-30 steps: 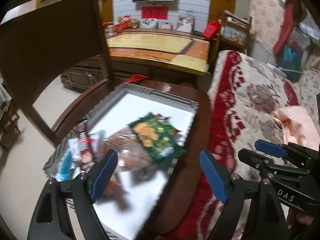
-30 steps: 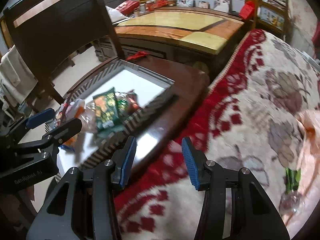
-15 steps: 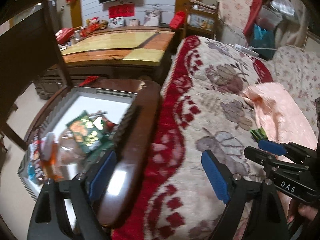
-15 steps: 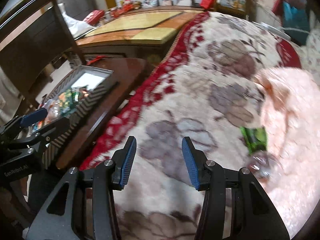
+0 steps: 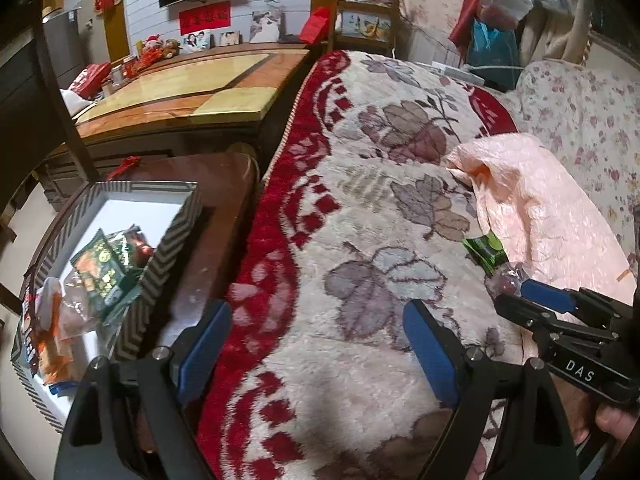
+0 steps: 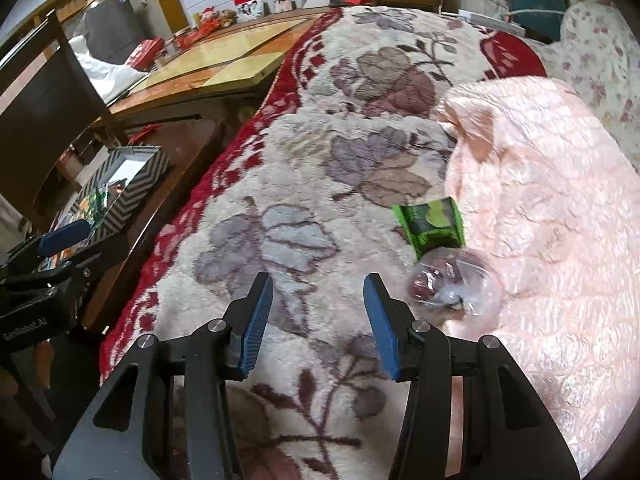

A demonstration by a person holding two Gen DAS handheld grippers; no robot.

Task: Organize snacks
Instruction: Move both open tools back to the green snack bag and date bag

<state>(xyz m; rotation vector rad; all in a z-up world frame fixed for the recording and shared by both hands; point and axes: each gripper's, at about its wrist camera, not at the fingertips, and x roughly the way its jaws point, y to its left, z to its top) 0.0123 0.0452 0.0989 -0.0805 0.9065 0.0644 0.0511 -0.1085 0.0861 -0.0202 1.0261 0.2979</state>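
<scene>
A zigzag-patterned box (image 5: 172, 236) (image 6: 138, 184) sits on a dark wooden side table and holds several snack packets (image 5: 106, 272). On the flowered blanket lies a green snack packet (image 6: 434, 222) (image 5: 486, 252) with a clear wrapped snack (image 6: 456, 282) (image 5: 504, 282) just below it. My right gripper (image 6: 318, 312) hovers over the blanket, open and empty, with the two snacks just right of its fingers. My left gripper (image 5: 316, 340) stands wide open and empty above the blanket's red border, between the box and the snacks.
A pink quilted cloth (image 6: 552, 208) covers the bed's right side, touching the loose snacks. A large wooden table (image 5: 192, 88) stands behind the side table (image 5: 224, 216). A dark chair (image 6: 48, 92) is at the left. A hand (image 5: 612, 420) grips the right tool.
Both grippers swung right, away from the box and out over the blanket. The green and clear snacks came into view near the right gripper. Neither gripper's jaws visibly changed.
</scene>
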